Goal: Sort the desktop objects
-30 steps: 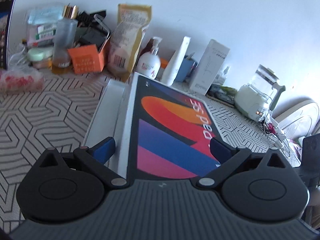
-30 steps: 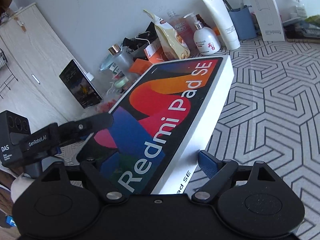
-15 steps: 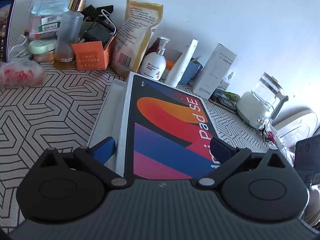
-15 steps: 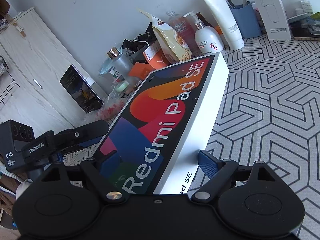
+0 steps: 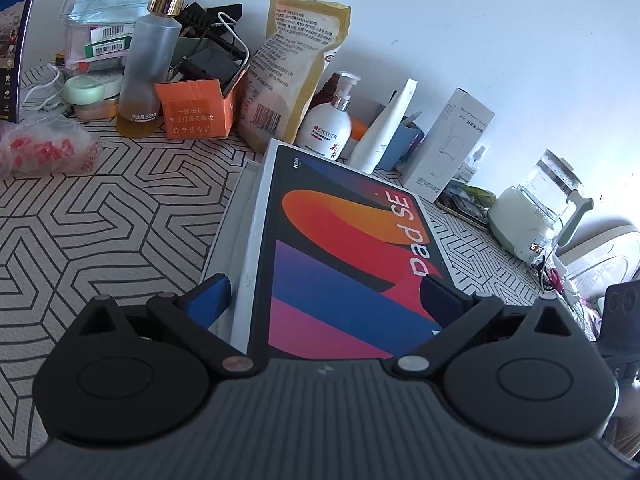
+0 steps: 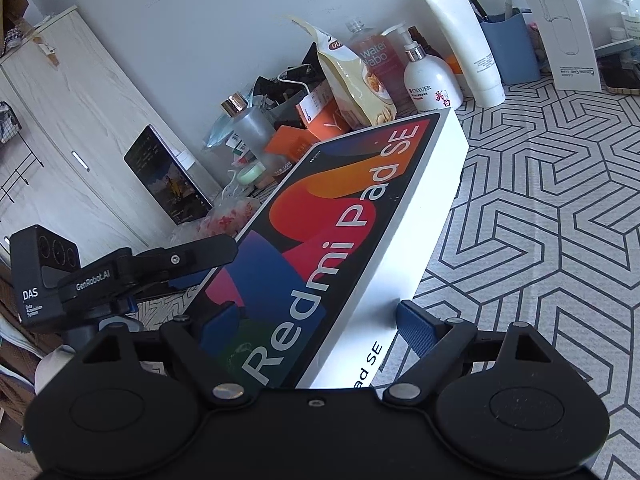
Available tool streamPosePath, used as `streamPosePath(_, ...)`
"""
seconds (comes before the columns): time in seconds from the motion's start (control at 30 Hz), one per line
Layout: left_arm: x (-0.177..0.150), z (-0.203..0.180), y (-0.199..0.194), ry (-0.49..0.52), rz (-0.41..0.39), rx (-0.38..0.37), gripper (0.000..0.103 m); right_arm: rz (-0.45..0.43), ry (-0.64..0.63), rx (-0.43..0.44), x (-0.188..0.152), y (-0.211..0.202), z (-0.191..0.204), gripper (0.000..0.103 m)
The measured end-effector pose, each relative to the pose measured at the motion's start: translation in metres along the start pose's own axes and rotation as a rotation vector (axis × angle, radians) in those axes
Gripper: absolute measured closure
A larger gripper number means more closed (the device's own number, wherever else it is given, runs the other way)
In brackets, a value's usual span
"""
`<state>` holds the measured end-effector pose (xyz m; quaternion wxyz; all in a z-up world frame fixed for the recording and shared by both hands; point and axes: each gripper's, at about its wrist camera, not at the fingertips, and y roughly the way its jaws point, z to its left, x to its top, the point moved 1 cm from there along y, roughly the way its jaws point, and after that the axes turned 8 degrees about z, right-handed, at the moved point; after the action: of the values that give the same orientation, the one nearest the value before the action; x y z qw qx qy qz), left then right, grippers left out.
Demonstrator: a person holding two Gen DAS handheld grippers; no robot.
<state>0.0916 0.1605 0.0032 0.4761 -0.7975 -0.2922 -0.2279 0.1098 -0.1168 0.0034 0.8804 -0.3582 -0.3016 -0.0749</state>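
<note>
A flat white Redmi Pad SE box [image 5: 344, 256] with a colourful lid lies tilted over the patterned table, its far end near the bottles. My left gripper [image 5: 326, 296] is shut on its near end, one blue finger [image 5: 212, 292] under the box, the other [image 5: 438, 294] on the lid. My right gripper [image 6: 320, 322] is shut on the same box [image 6: 340, 216] at another corner, one finger [image 6: 416, 322] below and one on the lid. The left gripper's body [image 6: 120, 272] shows in the right wrist view.
Clutter lines the wall: an orange carton [image 5: 196, 110], a clear bottle [image 5: 150, 60], a snack pouch [image 5: 292, 64], a white pump bottle [image 5: 330, 122], a tube [image 5: 386, 128], a white carton [image 5: 450, 140], a kettle [image 5: 536, 212]. A bag of red items [image 5: 40, 148] lies left.
Both grippers have carried the box toward the clutter at the wall; its far end now sits closer to the pump bottle. The grip on it is unchanged.
</note>
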Motion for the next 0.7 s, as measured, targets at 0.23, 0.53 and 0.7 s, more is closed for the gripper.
streamPosePath(0.23,-0.002,0.013,-0.005,-0.052,-0.003,-0.054,0.001,0.007,-0.007,0.012,-0.001,0.001,0.0,0.013)
streamPosePath(0.53,-0.002,0.012,-0.002,-0.045,-0.007,-0.037,0.001,-0.022,-0.036,0.027,-0.003,-0.006,0.006,0.013)
streamPosePath(0.7,0.0,0.013,-0.002,-0.048,-0.013,-0.024,0.001,-0.021,-0.056,0.017,-0.002,-0.004,0.011,0.014)
